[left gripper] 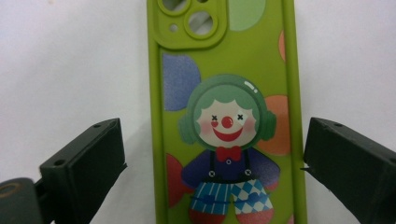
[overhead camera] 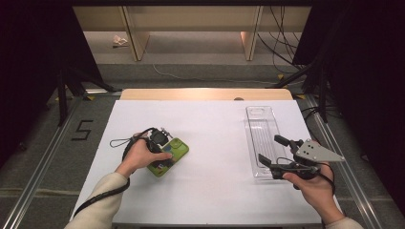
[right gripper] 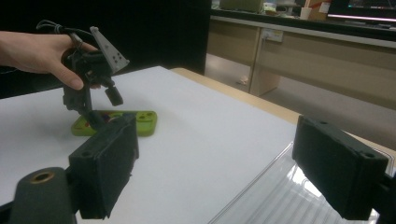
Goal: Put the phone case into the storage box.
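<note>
Green clown-printed phone case [left gripper: 227, 116] lying flat on the white table [overhead camera: 210, 143], left of centre.
Left gripper [overhead camera: 161, 151] is hovering right over it, jaws spread wide to either side, not pinching it. Right gripper [overhead camera: 272, 155] is waiting open-jawed over the clear ribbed plastic tray [overhead camera: 261, 129], well apart.

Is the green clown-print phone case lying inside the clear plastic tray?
No, the green clown-print phone case lies on the white table, far left of the clear plastic tray.

Phone case [overhead camera: 168, 157] flat on table [overhead camera: 210, 143], left side; clear tray [overhead camera: 262, 138] well apart at right; left gripper [overhead camera: 160, 150] above case, right gripper [overhead camera: 270, 152] over tray's near end.
</note>
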`<action>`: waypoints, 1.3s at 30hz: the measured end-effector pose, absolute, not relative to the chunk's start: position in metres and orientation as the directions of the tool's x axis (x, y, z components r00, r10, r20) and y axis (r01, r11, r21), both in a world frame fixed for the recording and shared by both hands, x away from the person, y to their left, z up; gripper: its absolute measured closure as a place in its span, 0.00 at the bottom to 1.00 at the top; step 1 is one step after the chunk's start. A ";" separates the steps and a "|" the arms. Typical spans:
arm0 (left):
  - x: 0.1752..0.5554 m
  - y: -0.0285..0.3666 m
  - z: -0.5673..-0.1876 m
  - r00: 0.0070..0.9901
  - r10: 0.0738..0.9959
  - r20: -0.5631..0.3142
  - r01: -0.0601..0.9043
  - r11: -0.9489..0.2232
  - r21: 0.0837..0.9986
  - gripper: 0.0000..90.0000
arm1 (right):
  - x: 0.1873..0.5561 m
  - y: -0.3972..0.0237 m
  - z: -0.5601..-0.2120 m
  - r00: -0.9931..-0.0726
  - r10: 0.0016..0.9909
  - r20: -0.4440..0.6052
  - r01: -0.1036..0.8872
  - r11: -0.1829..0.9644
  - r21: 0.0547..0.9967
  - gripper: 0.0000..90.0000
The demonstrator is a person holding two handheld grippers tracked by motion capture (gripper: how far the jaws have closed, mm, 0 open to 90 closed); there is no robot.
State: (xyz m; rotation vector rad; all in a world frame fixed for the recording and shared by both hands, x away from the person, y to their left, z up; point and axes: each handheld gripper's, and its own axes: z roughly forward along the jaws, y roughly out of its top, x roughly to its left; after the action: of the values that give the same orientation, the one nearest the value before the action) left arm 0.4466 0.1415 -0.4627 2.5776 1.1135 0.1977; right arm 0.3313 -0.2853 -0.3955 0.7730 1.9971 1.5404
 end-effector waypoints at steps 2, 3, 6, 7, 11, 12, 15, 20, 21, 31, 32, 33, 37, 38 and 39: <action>0.447 0.141 -0.463 0.685 0.729 -0.003 0.685 -0.642 0.344 0.05 | 0.331 -0.285 -0.395 -0.715 0.698 -0.044 0.134 0.199 0.971 0.17; 0.447 0.141 -0.463 0.685 0.728 -0.003 0.686 -0.644 0.340 0.05 | 0.331 -0.285 -0.395 -0.715 0.698 -0.044 0.134 0.199 0.971 0.17; 0.447 0.138 -0.463 0.686 0.727 -0.011 0.690 -0.647 0.325 0.06 | 0.331 -0.285 -0.395 -0.715 0.698 -0.045 0.134 0.200 0.971 0.17; 0.447 0.138 -0.463 0.686 0.727 -0.011 0.690 -0.647 0.325 0.06 | 0.331 -0.285 -0.396 -0.714 0.699 -0.046 0.134 0.200 0.971 0.17; 0.447 0.137 -0.464 0.695 0.719 -0.018 0.687 -0.657 0.310 0.06 | 0.331 -0.285 -0.396 -0.714 0.698 -0.045 0.134 0.200 0.971 0.17; 0.447 0.137 -0.465 0.694 0.719 -0.019 0.690 -0.658 0.303 0.06 | 0.331 -0.285 -0.396 -0.715 0.698 -0.044 0.134 0.199 0.971 0.17; 0.447 0.137 -0.466 0.697 0.717 -0.019 0.688 -0.661 0.299 0.06 | 0.331 -0.285 -0.396 -0.715 0.698 -0.046 0.134 0.201 0.971 0.17; 0.448 0.137 -0.467 0.701 0.713 -0.025 0.688 -0.667 0.284 0.06 | 0.331 -0.284 -0.396 -0.714 0.698 -0.045 0.135 0.200 0.970 0.17; 0.448 0.137 -0.467 0.701 0.713 -0.025 0.688 -0.667 0.284 0.06 | 0.331 -0.284 -0.396 -0.714 0.699 -0.044 0.135 0.200 0.970 0.17; 0.451 0.135 -0.472 0.698 0.715 -0.030 0.696 -0.668 0.265 0.06 | 0.331 -0.285 -0.396 -0.714 0.699 -0.044 0.135 0.199 0.971 0.17; 0.451 0.135 -0.472 0.698 0.715 -0.030 0.696 -0.668 0.263 0.06 | 0.331 -0.285 -0.396 -0.715 0.698 -0.044 0.135 0.199 0.971 0.17; 0.452 0.136 -0.472 0.702 0.712 -0.029 0.694 -0.673 0.258 0.06 | 0.331 -0.285 -0.396 -0.714 0.699 -0.044 0.135 0.199 0.971 0.17; 0.453 0.136 -0.474 0.699 0.714 -0.033 0.697 -0.671 0.254 0.07 | 0.332 -0.285 -0.396 -0.714 0.698 -0.043 0.135 0.198 0.971 0.17; 0.453 0.136 -0.474 0.699 0.714 -0.033 0.697 -0.671 0.254 0.07 | 0.332 -0.285 -0.396 -0.714 0.698 -0.043 0.135 0.198 0.971 0.17; 0.453 0.135 -0.473 0.700 0.713 -0.036 0.697 -0.673 0.248 0.07 | 0.332 -0.285 -0.396 -0.715 0.698 -0.044 0.135 0.199 0.971 0.17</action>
State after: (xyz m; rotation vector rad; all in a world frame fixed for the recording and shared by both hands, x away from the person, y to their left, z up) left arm 0.4534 0.1355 -0.4735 2.6674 1.1256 0.0932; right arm 0.3317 -0.2848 -0.3963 0.7739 1.9974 1.5403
